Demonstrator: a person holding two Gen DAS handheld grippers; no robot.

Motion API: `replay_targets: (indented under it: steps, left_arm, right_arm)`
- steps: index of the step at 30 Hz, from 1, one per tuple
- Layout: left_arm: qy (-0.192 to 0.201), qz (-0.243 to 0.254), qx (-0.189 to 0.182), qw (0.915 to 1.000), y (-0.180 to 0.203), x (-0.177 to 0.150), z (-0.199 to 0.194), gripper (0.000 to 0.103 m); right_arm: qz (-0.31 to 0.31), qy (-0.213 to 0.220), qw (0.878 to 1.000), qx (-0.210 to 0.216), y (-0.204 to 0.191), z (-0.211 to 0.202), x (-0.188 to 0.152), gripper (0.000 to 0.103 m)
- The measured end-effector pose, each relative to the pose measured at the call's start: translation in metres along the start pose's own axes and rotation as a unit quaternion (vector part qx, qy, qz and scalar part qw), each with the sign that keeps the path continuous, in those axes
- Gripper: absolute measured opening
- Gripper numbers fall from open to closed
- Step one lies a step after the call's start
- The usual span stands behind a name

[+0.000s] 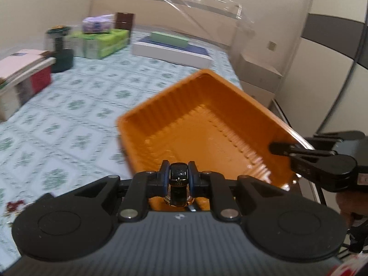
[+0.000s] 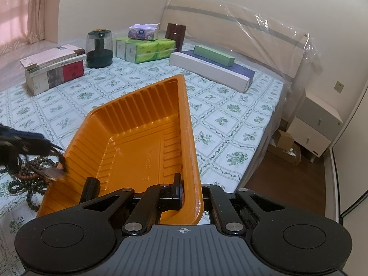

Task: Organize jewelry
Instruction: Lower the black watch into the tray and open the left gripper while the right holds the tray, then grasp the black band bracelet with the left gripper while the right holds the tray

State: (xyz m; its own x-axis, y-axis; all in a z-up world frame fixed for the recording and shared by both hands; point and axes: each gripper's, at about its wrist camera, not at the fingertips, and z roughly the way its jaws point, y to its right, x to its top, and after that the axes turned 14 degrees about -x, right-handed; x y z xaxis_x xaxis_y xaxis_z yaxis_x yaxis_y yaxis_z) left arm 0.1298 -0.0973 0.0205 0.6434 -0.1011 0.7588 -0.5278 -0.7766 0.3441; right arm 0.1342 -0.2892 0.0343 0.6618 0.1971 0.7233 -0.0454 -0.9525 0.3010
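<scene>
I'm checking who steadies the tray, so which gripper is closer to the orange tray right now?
Right. The right gripper is clamped on the orange tray at its near rim. The left gripper hangs at the tray's edge without touching it, holding a black watch.

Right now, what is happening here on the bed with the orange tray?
A person is sorting jewelry with two handheld grippers. The right gripper is shut on the rim of the empty orange tray and holds it tilted above the bed. The left gripper holds a small dark watch-like piece between its fingers, at the tray's near edge. Bead bracelets lie on the bedsheet beside the tray.
</scene>
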Motion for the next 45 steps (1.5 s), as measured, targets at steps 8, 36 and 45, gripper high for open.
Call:
replay_targets:
  steps: [8, 36, 45]
  left_arm:
    - [-0.019, 0.023, -0.021, 0.9993, 0.02, -0.007, 0.028, 0.014]
    - [0.004, -0.07, 0.164, 0.984, -0.075, -0.073, -0.08, 0.033]
    - [0.005, -0.086, 0.163, 0.9828, -0.093, -0.073, -0.074, 0.034]
  right_arm:
    - [0.001, -0.001, 1.0, 0.001, 0.0, 0.0, -0.001, 0.004]
    - [0.003, -0.004, 1.0, 0.004, 0.004, 0.002, -0.001, 0.004]
    - [0.002, -0.004, 1.0, 0.004, 0.003, 0.002, -0.002, 0.004]
